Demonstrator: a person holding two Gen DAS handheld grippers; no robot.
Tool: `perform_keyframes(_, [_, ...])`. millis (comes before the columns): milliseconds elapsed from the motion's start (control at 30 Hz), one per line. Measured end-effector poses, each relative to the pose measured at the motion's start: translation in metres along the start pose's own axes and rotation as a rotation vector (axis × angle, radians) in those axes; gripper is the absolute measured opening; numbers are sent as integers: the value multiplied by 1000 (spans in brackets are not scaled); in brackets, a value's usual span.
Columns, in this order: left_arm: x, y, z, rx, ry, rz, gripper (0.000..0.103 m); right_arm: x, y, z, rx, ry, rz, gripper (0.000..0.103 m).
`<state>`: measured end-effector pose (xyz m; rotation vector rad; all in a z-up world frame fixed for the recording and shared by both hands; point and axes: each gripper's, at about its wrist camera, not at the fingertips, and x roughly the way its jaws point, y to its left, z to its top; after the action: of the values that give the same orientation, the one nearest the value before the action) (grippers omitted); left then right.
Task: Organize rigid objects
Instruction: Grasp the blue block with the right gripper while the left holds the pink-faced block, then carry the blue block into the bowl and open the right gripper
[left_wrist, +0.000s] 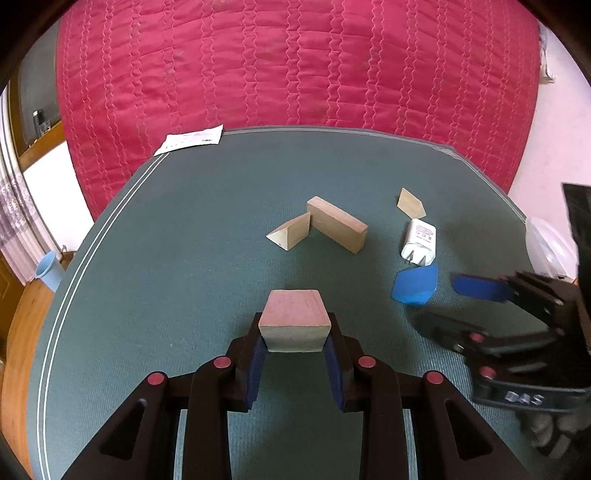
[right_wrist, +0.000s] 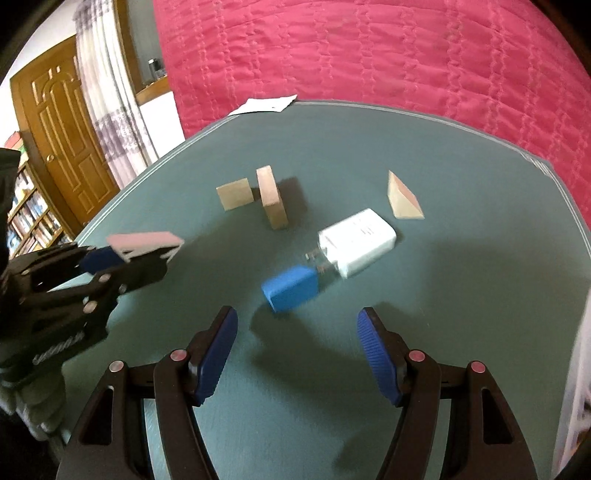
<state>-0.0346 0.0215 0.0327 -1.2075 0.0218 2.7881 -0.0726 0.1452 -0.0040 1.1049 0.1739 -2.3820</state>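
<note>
My left gripper (left_wrist: 295, 343) is shut on a wooden cube (left_wrist: 294, 319), held just above the green table mat (left_wrist: 177, 251); the right wrist view shows that gripper (right_wrist: 129, 254) and cube (right_wrist: 144, 242) at the left. My right gripper (right_wrist: 299, 354) stands open with nothing between its fingers, just short of a small blue block (right_wrist: 290, 288) that touches the prongs of a white charger (right_wrist: 356, 242). Farther back lie a long wooden block (right_wrist: 271, 197) with a wedge (right_wrist: 234, 194) beside it, and another wedge (right_wrist: 402, 201) lies at the right.
A red quilted bed (left_wrist: 295, 66) runs behind the table. A white paper (left_wrist: 190, 142) lies at the mat's far left corner. A blue bin (left_wrist: 50, 271) stands on the floor to the left. A door and a bookshelf (right_wrist: 29, 218) are further left.
</note>
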Motion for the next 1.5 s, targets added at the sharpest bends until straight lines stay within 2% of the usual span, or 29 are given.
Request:
perform_keyframes(133, [3,3,0,-10,10,-4,31,10,8,9,-53,-1,-4,68])
perform_keyframes(300, [6,5,-1,-15,21,-5,31,16,10,14,-87,9,-3,60])
perform_keyframes(467, [6,4,-2,-15,24,-5,31,14,9,13,-94,6,-27,41])
perform_keyframes(533, [6,5,-2,-14,25,-4,31,12,10,11,-102,5,-31,37])
perform_keyframes(667, [7,5,-3,-14,27,-1,31,7,14,6,-119,3,-41,37])
perform_keyframes(1067, [9,3,-5,-9,34,2,31,-12,13,-13,-53,-15,1,37])
perform_keyframes(1500, [10,-1,-8,3,36,5,31,-51,1,-34,37,-89,3,37])
